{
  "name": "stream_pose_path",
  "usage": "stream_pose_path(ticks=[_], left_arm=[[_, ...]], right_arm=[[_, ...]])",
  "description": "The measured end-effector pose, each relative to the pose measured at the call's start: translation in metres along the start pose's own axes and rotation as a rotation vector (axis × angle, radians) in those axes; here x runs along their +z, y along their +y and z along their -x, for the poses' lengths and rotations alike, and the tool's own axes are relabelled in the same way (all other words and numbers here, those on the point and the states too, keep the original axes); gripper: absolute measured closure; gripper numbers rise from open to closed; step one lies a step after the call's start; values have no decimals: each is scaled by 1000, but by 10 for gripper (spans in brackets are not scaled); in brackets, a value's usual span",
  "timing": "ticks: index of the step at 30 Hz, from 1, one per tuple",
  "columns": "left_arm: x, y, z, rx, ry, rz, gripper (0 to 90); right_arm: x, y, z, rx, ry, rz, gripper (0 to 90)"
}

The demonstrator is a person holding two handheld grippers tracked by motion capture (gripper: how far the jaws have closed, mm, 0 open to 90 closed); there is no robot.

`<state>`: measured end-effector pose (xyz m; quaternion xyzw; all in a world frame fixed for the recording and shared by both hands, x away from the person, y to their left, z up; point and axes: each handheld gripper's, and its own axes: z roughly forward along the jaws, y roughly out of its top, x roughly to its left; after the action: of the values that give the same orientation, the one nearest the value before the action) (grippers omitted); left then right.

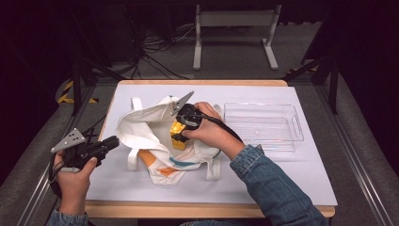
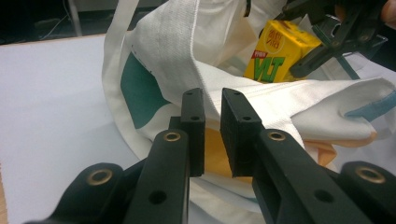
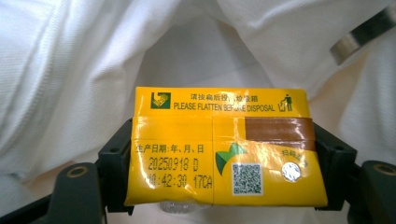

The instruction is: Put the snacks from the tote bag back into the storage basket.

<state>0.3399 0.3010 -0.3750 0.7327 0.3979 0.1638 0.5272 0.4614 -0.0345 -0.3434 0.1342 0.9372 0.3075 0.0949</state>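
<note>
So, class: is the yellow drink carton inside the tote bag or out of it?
Partly in. The right gripper clamps the yellow carton at the tote bag's mouth; white fabric surrounds it, its top above the rim.

Yellow carton (image 3: 222, 147) bottom cut off by the frame edge, tote bag (image 1: 150, 127) interior hidden by folds

tote bag (image 1: 150, 136) mid-table, drink carton (image 1: 177, 136) over its open mouth betw the right gripper (image 1: 181, 129) jaws, clear tray (image 1: 263, 126) on the table (image 1: 301, 179) just right of bag, left gripper (image 1: 106, 145) at table's left edge, near bag's left side
</note>
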Motion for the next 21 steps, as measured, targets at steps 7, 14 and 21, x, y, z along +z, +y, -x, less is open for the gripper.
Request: stream_pose_path(ticks=[7, 14, 21], left_arm=[[3, 1, 0, -2, -5, 2, 798], [5, 3, 0, 1, -11, 1, 798], [9, 4, -1, 8, -13, 0, 797]], right_arm=[[-31, 3, -4, 31, -13, 17, 278], [-62, 4, -5, 41, -35, 23, 279], [-94, -4, -4, 74, -53, 23, 278]])
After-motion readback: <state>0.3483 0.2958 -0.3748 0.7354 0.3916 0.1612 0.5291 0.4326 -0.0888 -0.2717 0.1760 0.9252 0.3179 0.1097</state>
